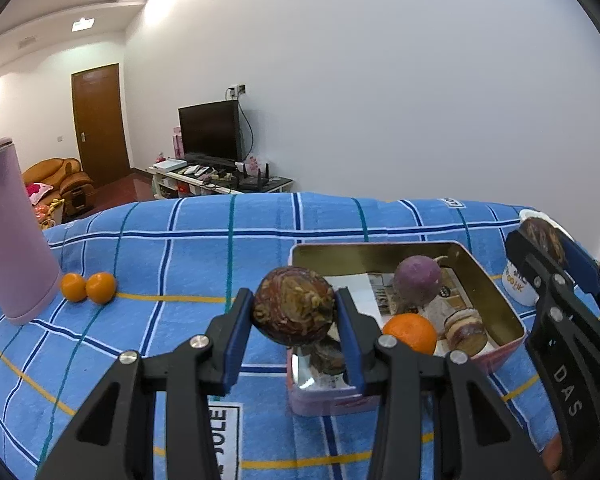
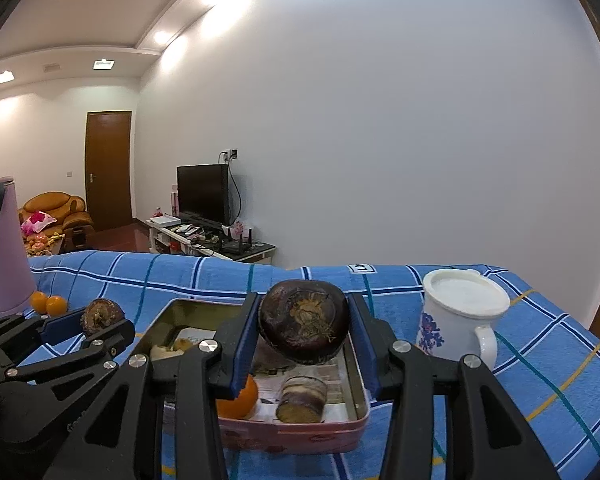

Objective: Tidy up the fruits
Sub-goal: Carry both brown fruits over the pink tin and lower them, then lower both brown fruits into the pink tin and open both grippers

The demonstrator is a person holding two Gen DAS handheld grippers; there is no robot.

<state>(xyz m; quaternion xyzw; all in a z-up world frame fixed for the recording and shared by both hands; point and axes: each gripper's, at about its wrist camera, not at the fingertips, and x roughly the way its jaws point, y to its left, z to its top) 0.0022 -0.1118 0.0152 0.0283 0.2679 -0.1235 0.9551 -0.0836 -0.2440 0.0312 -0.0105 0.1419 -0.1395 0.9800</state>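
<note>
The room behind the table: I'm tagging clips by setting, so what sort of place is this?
Most likely a home living room. A television stands on a low white stand against the wall, an orange armchair sits by a wooden door, and the worktable wears a blue checked cloth.

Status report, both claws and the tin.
Left claw shut on dark fruit. Right claw likewise. Both above tin. Nothing blocking.

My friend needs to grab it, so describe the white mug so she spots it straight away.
On the blue checked cloth, look just right of the open pink tin of fruit. The white mug stands there upright, apart from the tin, handle facing the camera. Only it has a white lid and blue flower print.
</note>
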